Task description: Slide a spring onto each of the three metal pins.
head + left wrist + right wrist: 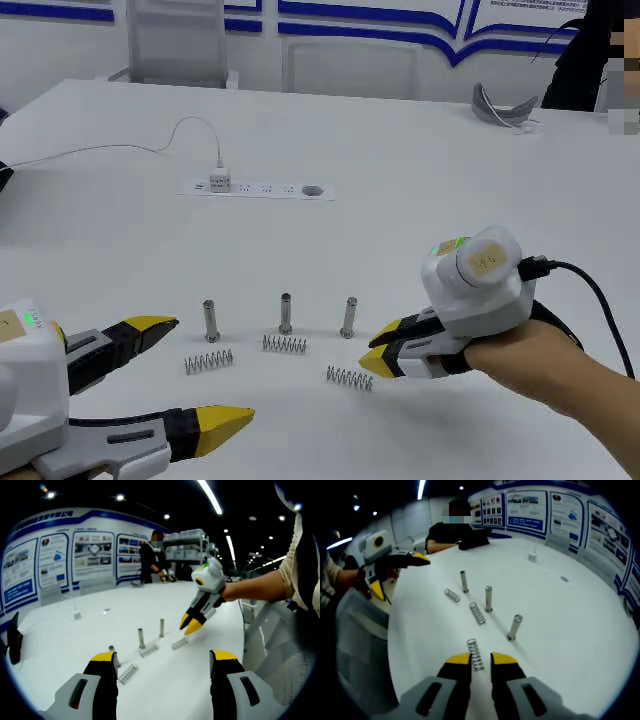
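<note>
Left claw (pixel 164 656) gapes wide; right claw (pixel 481 658), narrowly parted, straddles one end of a spring (pixel 473 650).

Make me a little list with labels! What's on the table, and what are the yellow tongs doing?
pins: three, upright in a row, all bare: left pin, middle pin, right pin
springs: three, lying flat before the pins: left spring, middle spring, right spring
left tongs: wide open, holding nothing
right tongs: slightly open, tips at the right spring
table: white
</note>
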{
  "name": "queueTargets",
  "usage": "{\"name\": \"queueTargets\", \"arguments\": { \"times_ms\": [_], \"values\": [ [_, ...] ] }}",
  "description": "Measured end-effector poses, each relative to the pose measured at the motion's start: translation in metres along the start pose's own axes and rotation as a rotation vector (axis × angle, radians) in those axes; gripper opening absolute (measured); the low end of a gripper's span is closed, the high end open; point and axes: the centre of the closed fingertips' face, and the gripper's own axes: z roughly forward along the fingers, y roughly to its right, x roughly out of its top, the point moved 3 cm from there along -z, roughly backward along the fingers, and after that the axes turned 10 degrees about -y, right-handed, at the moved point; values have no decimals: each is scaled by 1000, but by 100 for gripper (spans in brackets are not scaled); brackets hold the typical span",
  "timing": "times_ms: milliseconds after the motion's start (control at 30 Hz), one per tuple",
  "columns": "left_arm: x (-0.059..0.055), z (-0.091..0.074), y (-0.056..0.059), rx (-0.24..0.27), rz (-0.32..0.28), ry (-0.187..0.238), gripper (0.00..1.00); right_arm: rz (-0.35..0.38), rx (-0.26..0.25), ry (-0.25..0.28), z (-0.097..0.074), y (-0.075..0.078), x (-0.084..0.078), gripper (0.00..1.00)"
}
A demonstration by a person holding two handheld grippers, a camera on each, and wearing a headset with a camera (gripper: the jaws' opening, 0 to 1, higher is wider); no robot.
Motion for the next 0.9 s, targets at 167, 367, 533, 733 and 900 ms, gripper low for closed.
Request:
{"name": "queueTargets", "arguments": {
  "times_ms": [167,367,533,733,900],
  "values": [
    [-3,1,2,-3,-5,-3,76,-33,22,-36,6,-6,-6,16],
    [-5,4,4,-12,-5,-10,76,-55,29,-75,15,-7,-13,16],
    [-7,7,4,-18,-8,-17,76,-72,37,-100,20,-7,-17,16],
    [-10,11,5,-29,-6,-24,76,-71,48,-113,24,-6,-19,15],
    [-11,13,5,-37,-5,-31,76,-74,52,-118,25,-6,-19,13]
  ]
}}
